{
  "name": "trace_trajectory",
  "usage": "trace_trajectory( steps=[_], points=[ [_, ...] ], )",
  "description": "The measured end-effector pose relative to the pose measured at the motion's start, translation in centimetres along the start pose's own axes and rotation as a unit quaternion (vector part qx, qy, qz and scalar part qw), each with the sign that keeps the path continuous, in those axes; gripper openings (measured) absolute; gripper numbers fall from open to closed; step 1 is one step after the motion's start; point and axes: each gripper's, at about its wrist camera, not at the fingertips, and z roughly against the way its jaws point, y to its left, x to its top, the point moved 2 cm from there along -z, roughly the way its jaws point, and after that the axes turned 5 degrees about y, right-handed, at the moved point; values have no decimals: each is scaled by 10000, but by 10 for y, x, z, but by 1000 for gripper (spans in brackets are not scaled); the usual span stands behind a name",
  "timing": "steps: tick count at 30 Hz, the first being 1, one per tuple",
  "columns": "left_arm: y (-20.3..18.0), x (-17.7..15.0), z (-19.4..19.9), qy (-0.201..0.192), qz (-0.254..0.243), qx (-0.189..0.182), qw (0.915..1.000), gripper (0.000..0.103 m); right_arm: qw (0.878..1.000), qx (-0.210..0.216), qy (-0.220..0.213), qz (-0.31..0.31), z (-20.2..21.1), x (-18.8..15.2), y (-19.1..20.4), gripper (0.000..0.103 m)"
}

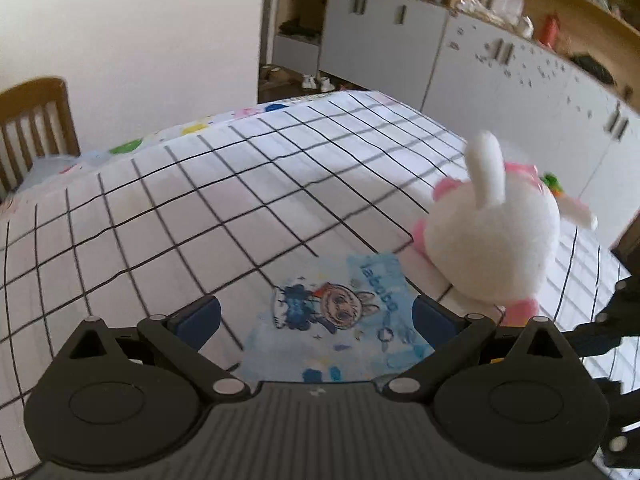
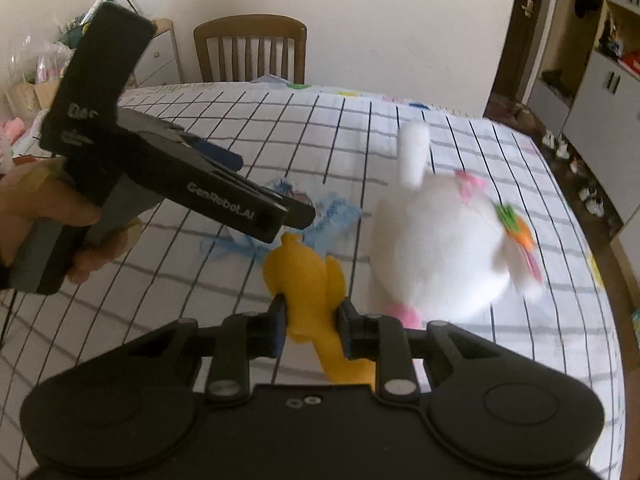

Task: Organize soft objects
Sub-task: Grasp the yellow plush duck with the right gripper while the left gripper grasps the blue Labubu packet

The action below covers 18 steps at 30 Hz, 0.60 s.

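Three soft things on the table: one white rabbit (image 2: 440, 248), one yellow toy (image 2: 308, 280), one blue cloth (image 1: 340, 316).

Yellow toy: pinched between the fingers of the right gripper (image 2: 312, 320), its top end just beside the cloth's near edge, rabbit just to its right.

Blue cloth: lies flat on the checked tablecloth (image 1: 200, 208), printed with a cartoon figure. Left gripper (image 1: 316, 312) is spread wide above it, one blue pad on either side, nothing between them. In the right wrist view, a hand (image 2: 60, 216) holds this gripper over the cloth.

Rabbit: sits upright at the cloth's right corner, touching or just beside it; blurred. Pink bow and an orange-green trim on its far side.

Room: the checked cloth is bare beyond the three items as far as the far edge. One chair (image 2: 250, 48) stands at the far edge. Grey cupboards (image 1: 500, 76) run along the right, apart from the table.
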Motion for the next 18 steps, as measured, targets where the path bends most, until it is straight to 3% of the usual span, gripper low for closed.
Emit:
trace_trajectory(
  steps=[8, 14, 18],
  points=[
    [-22, -4, -14, 121, -198, 62, 9997, 103, 9998, 20, 117, -170, 4, -20, -5, 25],
    [-34, -4, -22, 97, -498, 366, 9980, 103, 9996, 36, 108, -265, 6, -25, -8, 25],
    [-36, -3, -24, 86, -415, 443, 9981, 102, 9993, 38, 104, -343, 8, -29, -12, 25]
  ],
)
